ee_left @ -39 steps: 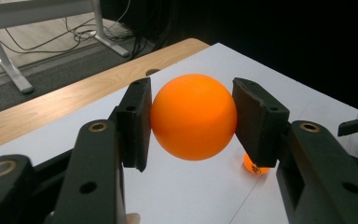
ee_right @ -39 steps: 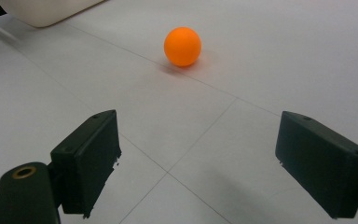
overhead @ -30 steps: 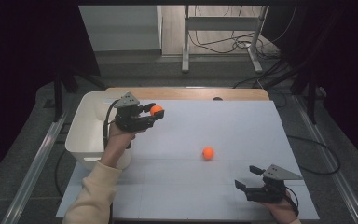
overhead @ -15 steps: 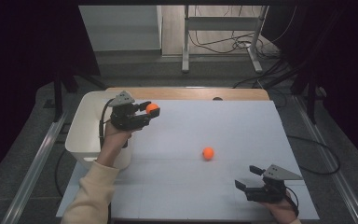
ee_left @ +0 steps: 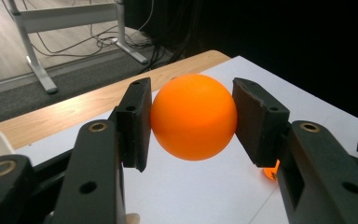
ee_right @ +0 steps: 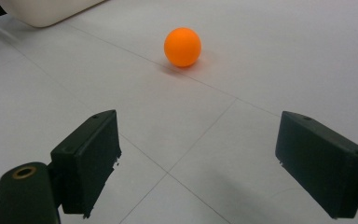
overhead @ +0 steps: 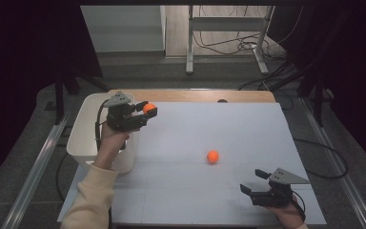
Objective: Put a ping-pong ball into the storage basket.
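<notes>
Orange ball on the table (overhead: 212, 156) sits loose on the white surface (overhead: 248, 129), and being round it has no long axis and points nowhere. Taking that ball as the mark: nearest the person, the right gripper (overhead: 254, 181) rests low on the white surface just this side of it and off to the right, jaws spread wide with only bare table between them. From the right gripper view the ball (ee_right: 182, 46) lies ahead of the open jaws, apart from both pads. Farther off and well to the left of it, the left gripper (overhead: 148, 112) is lifted by the left hand (overhead: 112, 142), jaws pinching a second orange ball (ee_left: 194, 116) squarely between the two pads. Beside that hand stands a white bin (overhead: 83, 138) at the table's left edge.
</notes>
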